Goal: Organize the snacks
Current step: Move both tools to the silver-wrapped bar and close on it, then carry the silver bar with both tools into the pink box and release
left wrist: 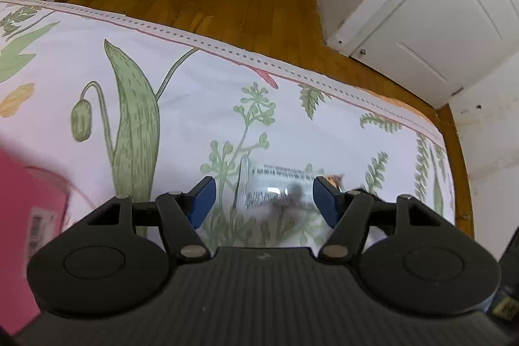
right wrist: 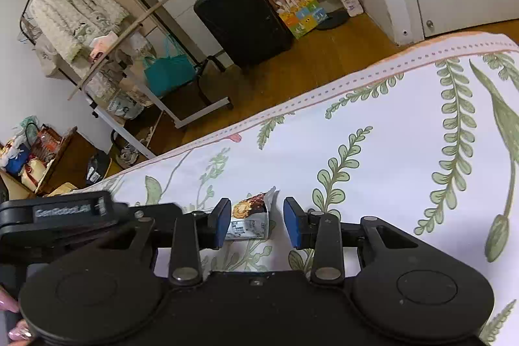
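A small snack packet [right wrist: 251,218], silver with a chocolate biscuit picture, lies on the floral bedsheet [right wrist: 389,151]. My right gripper [right wrist: 258,224] is open, its blue pads on either side of the packet's near end, not touching it. In the left wrist view the same packet [left wrist: 275,190] shows as a blurred silver wrapper with printed text, lying between the blue pads of my open left gripper [left wrist: 262,200]. The left gripper's body also shows at the left of the right wrist view [right wrist: 65,213].
A pink box [left wrist: 29,209] stands at the left edge of the bed. Beyond the bed's edge is wooden floor [right wrist: 292,67] with a black suitcase [right wrist: 243,18], a clothes rack [right wrist: 97,31], a teal bag [right wrist: 168,70] and white cupboards [left wrist: 438,15].
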`<state>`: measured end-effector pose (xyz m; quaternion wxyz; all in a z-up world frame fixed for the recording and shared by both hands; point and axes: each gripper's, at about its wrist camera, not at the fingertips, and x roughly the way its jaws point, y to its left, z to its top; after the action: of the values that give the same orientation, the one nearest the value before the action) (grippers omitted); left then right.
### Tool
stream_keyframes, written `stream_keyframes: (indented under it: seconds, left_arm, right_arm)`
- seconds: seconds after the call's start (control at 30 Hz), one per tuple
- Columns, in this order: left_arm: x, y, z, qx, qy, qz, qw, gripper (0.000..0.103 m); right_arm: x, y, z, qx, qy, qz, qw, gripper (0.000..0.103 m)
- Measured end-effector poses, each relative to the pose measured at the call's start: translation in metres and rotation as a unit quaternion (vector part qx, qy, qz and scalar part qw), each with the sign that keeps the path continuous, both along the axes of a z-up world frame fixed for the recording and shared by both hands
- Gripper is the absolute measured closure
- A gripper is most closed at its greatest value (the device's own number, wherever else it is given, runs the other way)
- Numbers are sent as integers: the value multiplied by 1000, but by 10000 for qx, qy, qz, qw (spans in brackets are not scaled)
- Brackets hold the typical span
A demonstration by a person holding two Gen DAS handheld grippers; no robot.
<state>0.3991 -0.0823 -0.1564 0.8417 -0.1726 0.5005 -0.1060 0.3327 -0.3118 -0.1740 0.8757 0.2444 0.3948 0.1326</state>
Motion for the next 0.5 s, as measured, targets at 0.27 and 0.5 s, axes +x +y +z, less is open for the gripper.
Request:
stream_keyframes:
  seconds: [0.27,0.5]
  left_arm:
    - [0,6,-39,-764,81,202,9968,51]
    - [-22,2,-30,-558,151,-408,9975,57]
  right_arm:
    - [1,15,-17,38,147,88,9998,83]
    - [-24,10,-14,154,307,60,9994,83]
